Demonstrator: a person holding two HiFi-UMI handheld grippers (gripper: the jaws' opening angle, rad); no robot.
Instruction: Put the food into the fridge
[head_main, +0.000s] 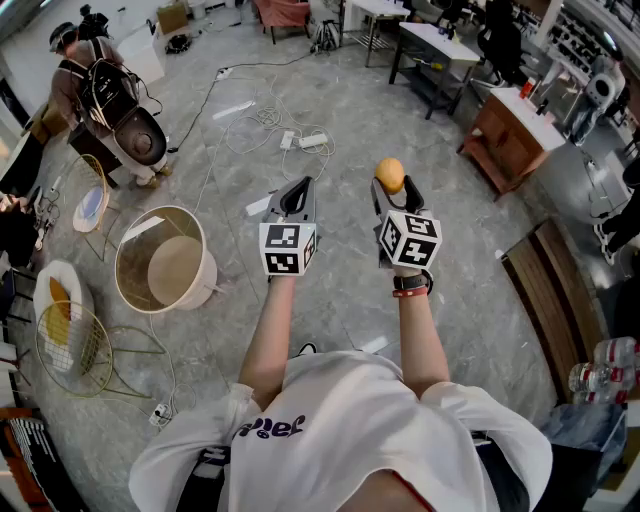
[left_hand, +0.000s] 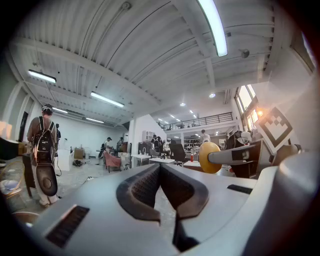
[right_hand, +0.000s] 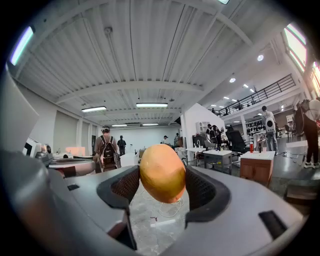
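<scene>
A yellow-orange mango (right_hand: 162, 172) sits pinched between the pads of my right gripper (right_hand: 161, 186), held up in the air over the grey floor. From the head view the mango (head_main: 390, 175) shows at the tip of that right gripper (head_main: 392, 192). The left gripper (head_main: 297, 192) is beside it at the same height, its jaws closed together with nothing in them. In the left gripper view the left gripper (left_hand: 160, 172) has its pads touching, and the mango (left_hand: 210, 156) appears off to the right. No fridge is visible in any view.
A round cream bin (head_main: 165, 262) and wire baskets (head_main: 75, 350) stand on the floor at the left. Cables and a power strip (head_main: 300, 140) lie ahead. A person with a backpack (head_main: 105, 90) stands far left. A wooden cabinet (head_main: 512, 135) and bench (head_main: 550, 300) are at the right.
</scene>
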